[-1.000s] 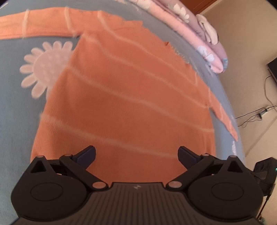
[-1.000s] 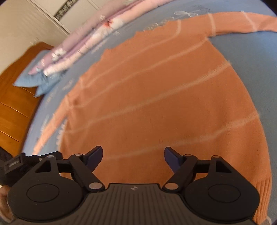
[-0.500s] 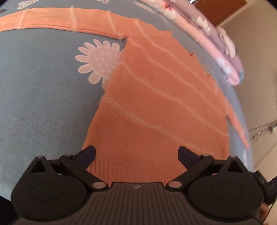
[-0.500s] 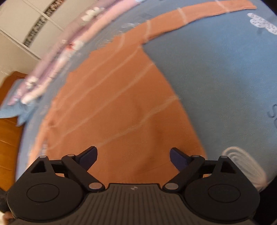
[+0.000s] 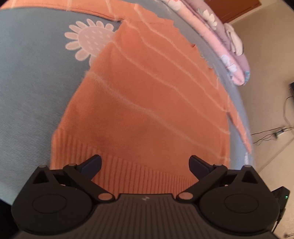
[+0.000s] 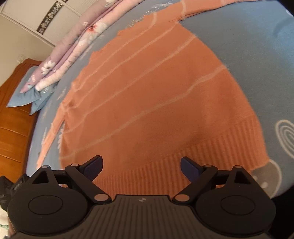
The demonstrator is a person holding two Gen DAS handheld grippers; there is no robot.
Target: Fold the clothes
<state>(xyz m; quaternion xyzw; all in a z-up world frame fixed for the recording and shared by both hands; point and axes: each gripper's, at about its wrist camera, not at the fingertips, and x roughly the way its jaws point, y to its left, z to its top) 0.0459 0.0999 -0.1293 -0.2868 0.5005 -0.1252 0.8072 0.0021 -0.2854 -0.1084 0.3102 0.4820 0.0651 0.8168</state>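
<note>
While an orange sweater [image 5: 147, 103] with thin pale stripes lies spread flat on a blue bedspread [image 5: 33, 88], the left gripper [image 5: 145, 163] hangs over its ribbed hem with jaws wide apart, nothing between them and the fingertips [image 5: 91, 163] clear of the knit. Seen from the left wrist, one sleeve stretches away along the top edge, a pale flower print [image 5: 86, 40] shows just beside the sweater's side seam, and a folded pink and lilac quilt [image 5: 220, 46] runs along the far side of the bed. Beige floor [image 5: 266, 103] with loose cables [image 5: 272, 132] lies beyond.

From the right wrist, the right gripper [image 6: 141, 167] likewise stands spread wide above the hem of the sweater [image 6: 147, 103], holding nothing. The quilt [image 6: 77, 47] lies beyond the collar, blue pillows [image 6: 27, 95] rest against a wooden headboard [image 6: 12, 128], and white wardrobe doors [image 6: 33, 16] rise behind. No containers appear in either view.
</note>
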